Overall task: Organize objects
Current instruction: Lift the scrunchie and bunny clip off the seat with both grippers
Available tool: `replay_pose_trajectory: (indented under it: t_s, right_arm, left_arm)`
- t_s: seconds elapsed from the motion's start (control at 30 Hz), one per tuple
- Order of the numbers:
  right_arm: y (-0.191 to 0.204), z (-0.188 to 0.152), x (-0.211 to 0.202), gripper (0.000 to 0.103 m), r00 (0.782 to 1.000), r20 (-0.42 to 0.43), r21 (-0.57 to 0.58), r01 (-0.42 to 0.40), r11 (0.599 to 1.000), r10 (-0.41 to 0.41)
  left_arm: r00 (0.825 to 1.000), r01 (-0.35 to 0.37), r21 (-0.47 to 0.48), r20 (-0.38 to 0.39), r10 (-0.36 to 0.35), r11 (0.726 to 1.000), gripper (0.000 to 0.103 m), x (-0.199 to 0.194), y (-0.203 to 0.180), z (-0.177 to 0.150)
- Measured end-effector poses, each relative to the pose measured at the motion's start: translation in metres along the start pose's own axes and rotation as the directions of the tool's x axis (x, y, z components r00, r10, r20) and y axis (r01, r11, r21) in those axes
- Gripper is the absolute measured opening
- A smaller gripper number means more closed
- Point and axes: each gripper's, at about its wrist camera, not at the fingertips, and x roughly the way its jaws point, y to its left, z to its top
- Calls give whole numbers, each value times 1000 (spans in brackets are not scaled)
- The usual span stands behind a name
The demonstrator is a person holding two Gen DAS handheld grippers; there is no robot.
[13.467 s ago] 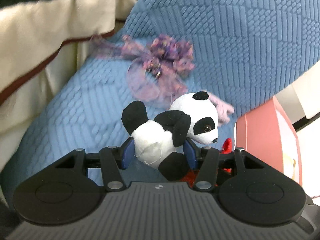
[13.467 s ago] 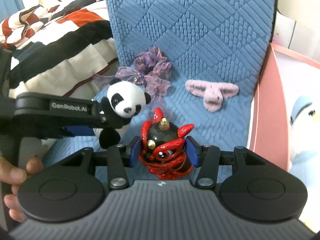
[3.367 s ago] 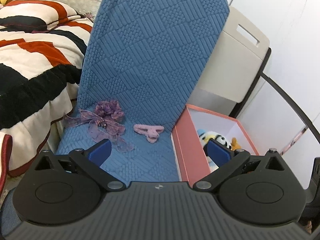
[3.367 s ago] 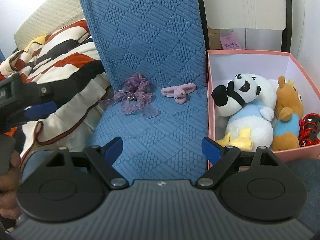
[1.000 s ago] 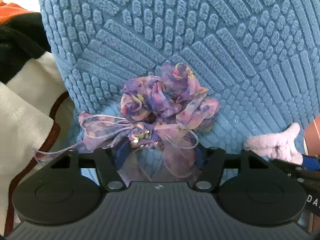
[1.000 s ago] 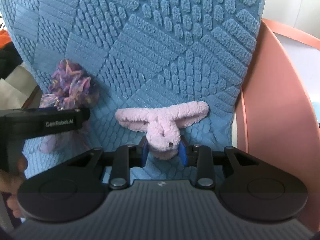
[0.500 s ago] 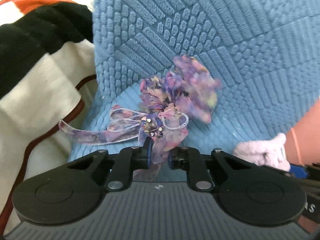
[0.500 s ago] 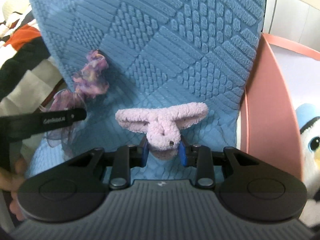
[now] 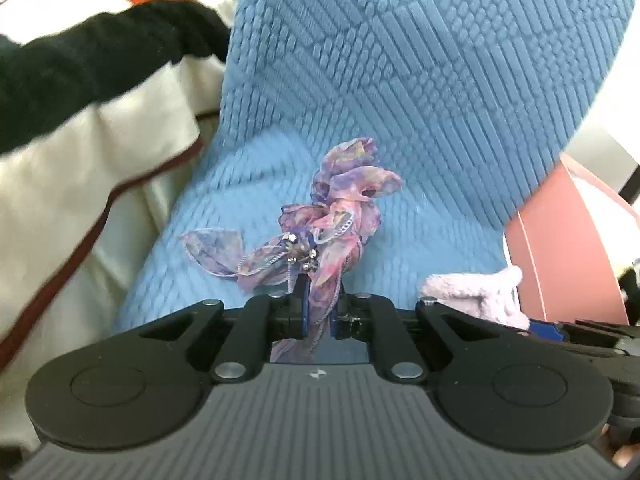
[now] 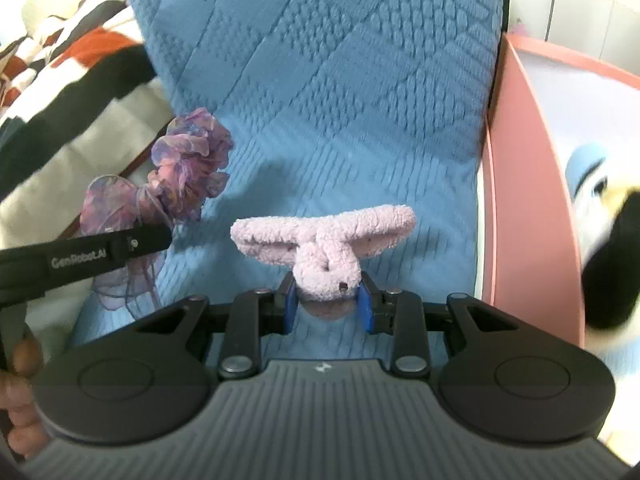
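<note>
Now clamped in the left gripper [image 9: 318,318]: purple organza scrunchie [image 9: 332,208], lifted above the blue quilted chair cover [image 9: 400,80]. Pinched in the right gripper [image 10: 326,308]: pink fuzzy bow [image 10: 324,240], just left of the pink box [image 10: 524,200].

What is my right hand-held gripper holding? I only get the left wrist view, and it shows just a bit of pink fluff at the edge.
Observer: The right hand-held gripper is shut on a pink plush bunny hair tie, gripped at its head, ears spread sideways.
Operator: Is anything in the pink box?
Observer: Yes, a plush toy with a light blue cap lies inside the pink box.
Operator: Can you see my hand?
Observer: Fingertips show at the left edge, below the left hand-held gripper.
</note>
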Motion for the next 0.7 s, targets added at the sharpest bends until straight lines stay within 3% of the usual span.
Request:
replay_pose_trajectory:
  t_s: [0.27,0.43,0.47,0.53,0.6,0.7]
  right_arm:
    - [12,-34,-18,34,1000,-8,-57,7,998,-7]
    - [15,-60,-25,34,1000,-19,-75,12,997,-13]
    - [17,-65,-27,34,1000,-18,-84,18,996,-19]
    - [21,-73,-27,35,1000,-26,-89,12,996,-14]
    - [23,-79,-24,36,999,-41,-89,5,996,-8]
    - [24,-83,-19,40,998,-59,-89,7,996,-13]
  left_arm:
    - [998,-2,-50,-63,-1,999,12,-17,7,-46]
    - [996,38,-56,-79,-42,998,15,-15,7,-47]
    - [995,46,-64,-85,-51,997,20,-14,8,-46]
    - [992,56,-89,-105,-65,994,65,-11,10,-45]
    - [992,78,-106,-90,-87,991,76,-12,11,-45]
    - [991,102,-109,-77,-111,989,76,-13,9,-42]
